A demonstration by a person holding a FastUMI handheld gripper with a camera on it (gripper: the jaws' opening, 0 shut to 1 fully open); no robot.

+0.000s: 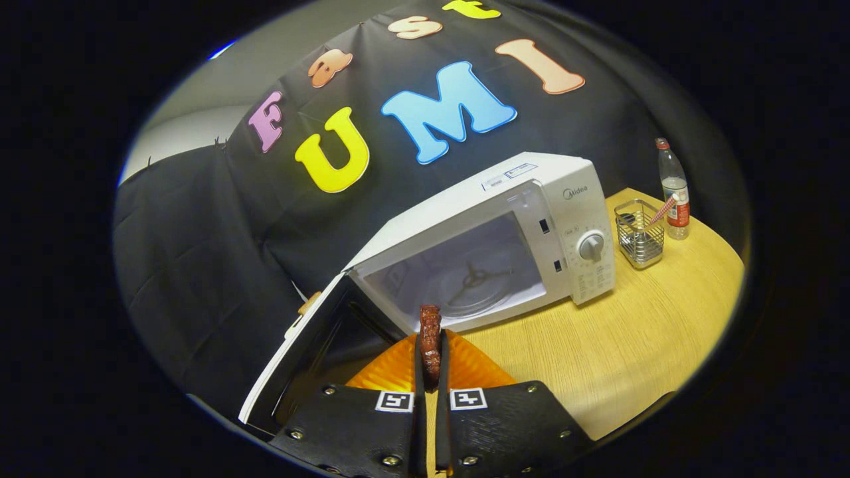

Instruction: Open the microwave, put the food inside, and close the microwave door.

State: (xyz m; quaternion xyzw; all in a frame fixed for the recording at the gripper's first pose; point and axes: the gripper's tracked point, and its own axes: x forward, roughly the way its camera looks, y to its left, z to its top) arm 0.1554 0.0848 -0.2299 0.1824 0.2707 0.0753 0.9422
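A white microwave (564,219) stands on the wooden table (631,345), its door (299,358) swung wide open to the left. Inside, the glass turntable (475,289) shows in the bare cavity. My gripper (430,362) is shut on a dark reddish-brown piece of food (430,335), which sticks up between the fingertips just in front of the cavity's opening. An orange plate (398,372) lies under the fingers, before the microwave.
To the right of the microwave stand a wire metal basket (639,234) with a striped straw in it and a clear bottle (674,189) with a red cap. The black cloth wall hangs close behind the microwave.
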